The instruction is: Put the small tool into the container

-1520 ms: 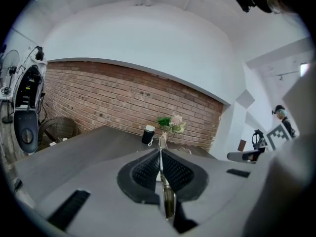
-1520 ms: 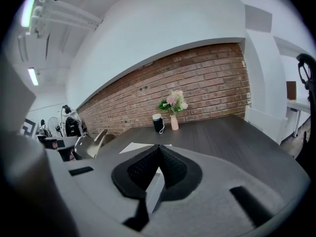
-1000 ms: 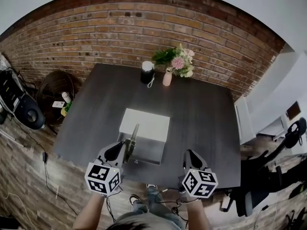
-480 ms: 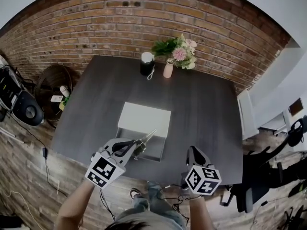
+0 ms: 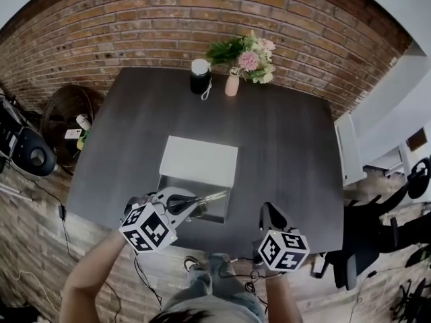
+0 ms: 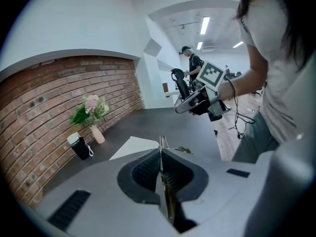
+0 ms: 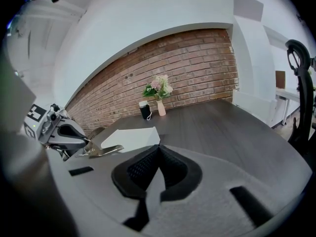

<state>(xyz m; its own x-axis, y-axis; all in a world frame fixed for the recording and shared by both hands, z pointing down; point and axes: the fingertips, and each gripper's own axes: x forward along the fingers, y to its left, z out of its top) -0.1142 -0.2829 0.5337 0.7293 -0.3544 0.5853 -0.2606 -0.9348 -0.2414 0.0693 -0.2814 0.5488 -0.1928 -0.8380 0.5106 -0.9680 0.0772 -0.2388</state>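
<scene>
The small metal tool [image 5: 207, 198] is clamped in my left gripper [image 5: 190, 206], which is shut on it. It sticks out to the right, above the near edge of the white box container [image 5: 200, 161]. In the left gripper view the tool [image 6: 162, 143] shows as a thin metal edge between the closed pads, and the container [image 6: 132, 145] lies just beyond. My right gripper [image 5: 271, 219] hovers at the table's near edge, right of the box, shut and holding nothing. From the right gripper view I see the left gripper [image 7: 63, 131] holding the tool [image 7: 106, 151] beside the container [image 7: 131, 137].
A black jar [image 5: 199, 77] and a pink vase of flowers [image 5: 233, 83] stand at the far edge of the dark table [image 5: 289, 153]. A brick wall runs behind. A basket [image 5: 64, 116] and office chairs [image 5: 367, 247] stand on the floor around the table.
My left gripper has swung the tool from pointing away to pointing right, and has drawn back toward the table's near edge. The right gripper has barely moved.
</scene>
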